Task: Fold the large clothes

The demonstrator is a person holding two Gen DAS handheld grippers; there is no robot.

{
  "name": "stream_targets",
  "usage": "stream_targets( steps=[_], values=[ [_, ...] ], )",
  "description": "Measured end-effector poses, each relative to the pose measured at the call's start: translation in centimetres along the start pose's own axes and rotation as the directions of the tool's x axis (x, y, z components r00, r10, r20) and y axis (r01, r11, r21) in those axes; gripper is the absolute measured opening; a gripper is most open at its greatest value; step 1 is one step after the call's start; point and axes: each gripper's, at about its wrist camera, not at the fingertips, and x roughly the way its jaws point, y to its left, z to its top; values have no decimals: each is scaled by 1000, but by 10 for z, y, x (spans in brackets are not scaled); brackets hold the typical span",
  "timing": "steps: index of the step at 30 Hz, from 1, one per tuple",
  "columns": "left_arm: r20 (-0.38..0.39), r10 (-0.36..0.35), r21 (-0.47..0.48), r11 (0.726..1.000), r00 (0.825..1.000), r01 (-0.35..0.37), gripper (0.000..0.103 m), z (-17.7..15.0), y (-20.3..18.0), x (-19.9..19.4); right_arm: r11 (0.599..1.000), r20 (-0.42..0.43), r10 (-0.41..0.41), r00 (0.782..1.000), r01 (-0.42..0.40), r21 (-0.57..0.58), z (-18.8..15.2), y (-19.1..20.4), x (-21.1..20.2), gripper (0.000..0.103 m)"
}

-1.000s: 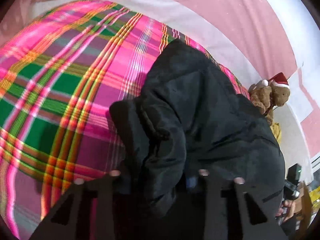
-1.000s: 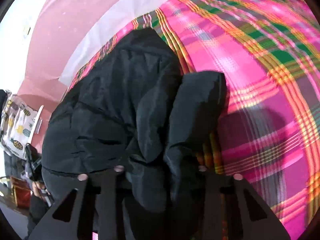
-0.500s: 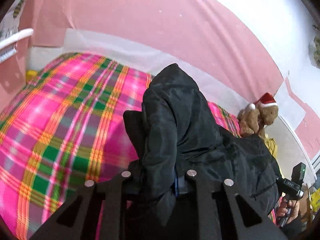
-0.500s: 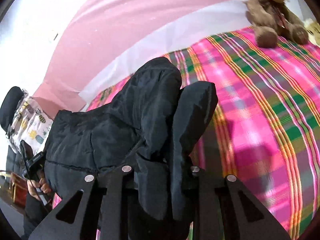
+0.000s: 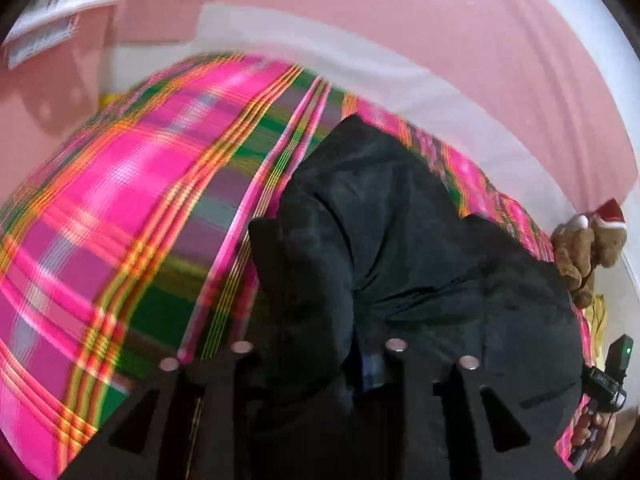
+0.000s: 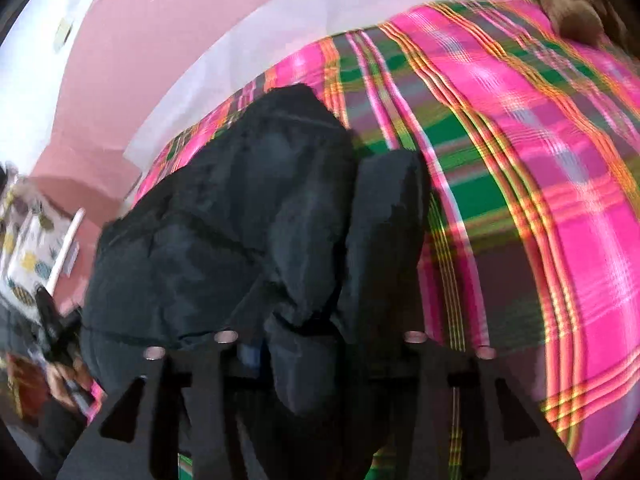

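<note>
While both sets of jaws are opening:
Jacket: puffy black quilted jacket (image 5: pixel 404 248) heaped on pink-green plaid bed cover (image 5: pixel 132 208).
Left hand-held gripper (image 5: pixel 316 350): jacket fabric between fingers.
Right hand-held gripper (image 6: pixel 320 338): wider apart, fabric bunched between.

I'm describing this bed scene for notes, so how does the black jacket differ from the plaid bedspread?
The black jacket is plain, dark and puffy; the plaid bedspread is bright pink, green and orange checks. The jacket is bunched into a heap with folds standing up; the bedspread lies spread flat across the bed. The jacket covers only part of the bed; the bedspread reaches far beyond it on every visible side. Both are fabric, and the jacket rests on the bedspread.
</note>
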Motion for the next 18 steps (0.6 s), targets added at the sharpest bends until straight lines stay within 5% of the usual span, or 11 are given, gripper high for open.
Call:
stream_targets(
  steps=[5,10,14,18],
  values=[
    [-1,-6,-34,999,1000,6,50,3,8,-15,999,49,-33,998,34,-30,2,9,-42,57],
    [155,63,2,998,986,-64,53,18,-3,-68,987,202,-93,975,118,-112,8,39,-79,57],
    [182,49,78,995,982,-65,54,27,-33,-65,958,176,-154,972,191,-215,13,68,-48,57],
    [77,107,140,983,991,-117,54,27,-47,-9,936,96,-257,962,272,-225,16,60,1,57]
  ],
)
